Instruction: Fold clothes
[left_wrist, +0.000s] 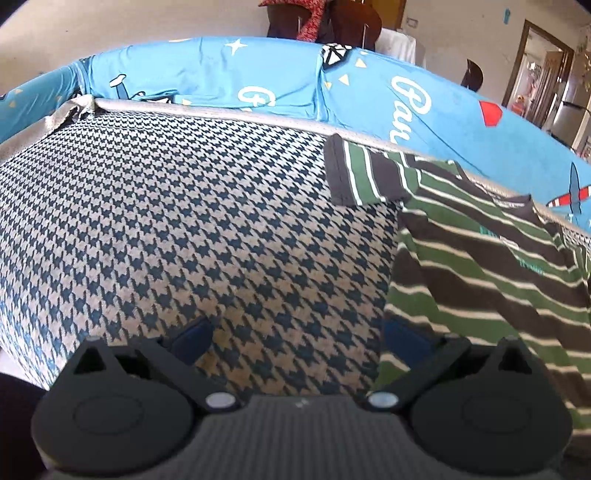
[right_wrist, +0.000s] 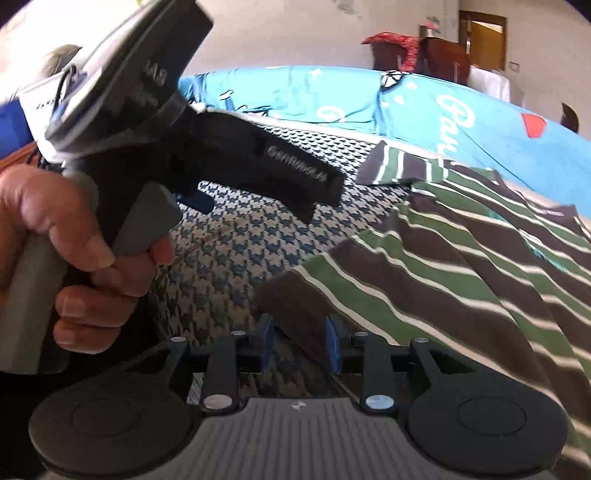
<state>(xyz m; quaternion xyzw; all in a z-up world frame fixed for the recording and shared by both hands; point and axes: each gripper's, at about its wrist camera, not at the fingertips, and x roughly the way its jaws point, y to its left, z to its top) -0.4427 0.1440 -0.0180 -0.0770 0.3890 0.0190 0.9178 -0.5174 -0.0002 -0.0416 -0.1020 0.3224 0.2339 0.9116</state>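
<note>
L tool (left_wrist: 297, 338) spread wide, empty, over the houndstooth cover (left_wrist: 192, 221); striped shirt (left_wrist: 480, 258) lies just to its right. R tool (right_wrist: 299, 345) partly open, shirt hem betw pads, grip unclear.

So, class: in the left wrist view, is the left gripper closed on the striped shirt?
No. The left gripper is wide open over the houndstooth cover, with the striped shirt lying off to its right.

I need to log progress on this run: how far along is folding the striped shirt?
Early. The striped shirt lies on the houndstooth cover, its sleeve out flat, no finished fold visible. Its near corner sits between the right gripper pads, ungripped. The left gripper is open over the cover. All folding remains.
</note>
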